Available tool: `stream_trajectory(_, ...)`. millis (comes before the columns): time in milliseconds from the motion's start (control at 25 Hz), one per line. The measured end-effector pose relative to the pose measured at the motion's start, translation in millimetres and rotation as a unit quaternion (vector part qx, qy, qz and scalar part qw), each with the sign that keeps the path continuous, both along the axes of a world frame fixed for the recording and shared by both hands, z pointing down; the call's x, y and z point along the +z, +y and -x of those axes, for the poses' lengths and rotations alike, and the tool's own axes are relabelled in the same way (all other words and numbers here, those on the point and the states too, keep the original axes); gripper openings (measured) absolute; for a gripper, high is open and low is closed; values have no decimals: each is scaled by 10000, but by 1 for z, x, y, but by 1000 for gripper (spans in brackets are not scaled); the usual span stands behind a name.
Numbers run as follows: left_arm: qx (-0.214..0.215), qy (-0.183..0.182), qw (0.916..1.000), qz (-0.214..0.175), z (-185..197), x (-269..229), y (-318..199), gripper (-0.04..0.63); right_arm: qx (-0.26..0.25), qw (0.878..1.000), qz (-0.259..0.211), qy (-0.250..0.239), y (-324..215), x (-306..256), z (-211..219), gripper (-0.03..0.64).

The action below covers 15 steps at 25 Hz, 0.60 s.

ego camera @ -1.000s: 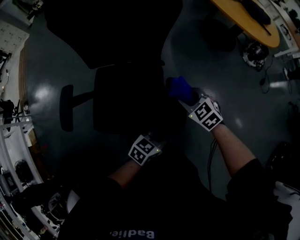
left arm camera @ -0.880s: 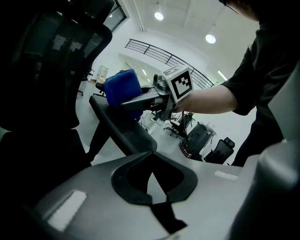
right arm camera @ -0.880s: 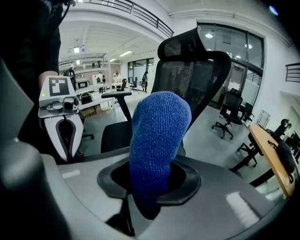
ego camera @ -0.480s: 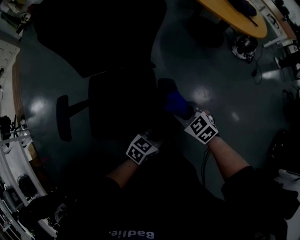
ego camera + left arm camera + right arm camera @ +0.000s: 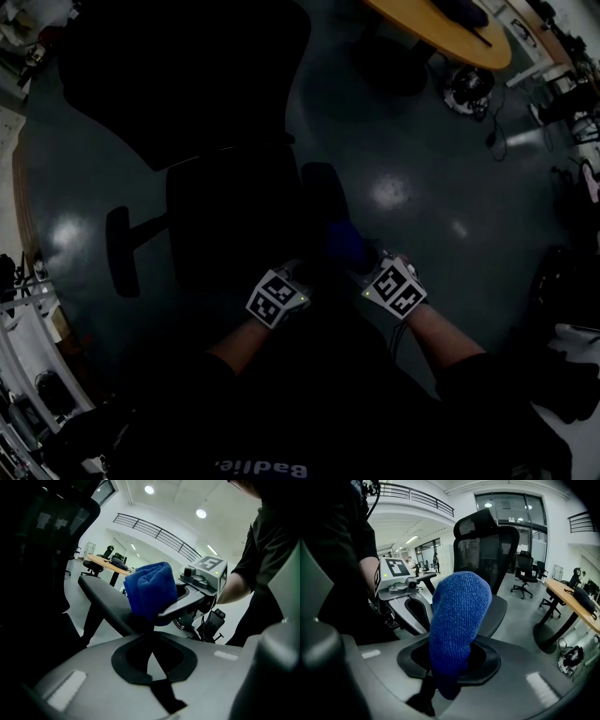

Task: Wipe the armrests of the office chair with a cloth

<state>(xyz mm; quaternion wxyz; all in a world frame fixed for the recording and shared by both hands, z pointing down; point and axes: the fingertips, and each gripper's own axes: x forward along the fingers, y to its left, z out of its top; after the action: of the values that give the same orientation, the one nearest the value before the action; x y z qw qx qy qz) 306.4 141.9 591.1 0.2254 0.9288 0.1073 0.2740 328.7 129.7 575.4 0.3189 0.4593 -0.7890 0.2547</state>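
Cloth (image 5: 457,616): in right gripper (image 5: 364,265), on near end of armrest (image 5: 319,197). Left gripper (image 5: 295,278): just left of it. Chair seat (image 5: 230,216): ahead of left gripper. Backrest (image 5: 178,75): beyond seat. Desk (image 5: 441,37): far ahead, rightward.

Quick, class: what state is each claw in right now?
Left claw: shut, holding nothing.
Right claw: shut on the blue terry cloth.

nubby blue terry cloth (image 5: 459,616), matt black mesh chair back (image 5: 487,550), glossy grey floor (image 5: 403,187)

Open office: desks (image 5: 568,603), swivel chairs (image 5: 524,576), glass walls (image 5: 511,509)
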Motion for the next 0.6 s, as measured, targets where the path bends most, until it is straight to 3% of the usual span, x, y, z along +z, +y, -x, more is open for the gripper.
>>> stream_trajectory(360, -39, -17, 10000, 0, 3, -3, 1, 20, -234, 9991, 290, -184, 19, -9, 17, 124)
stream_trajectory(600, -244, -12, 9997, 46, 11, -2, 1, 20, -461, 9987, -198, 127, -30, -49, -14, 126)
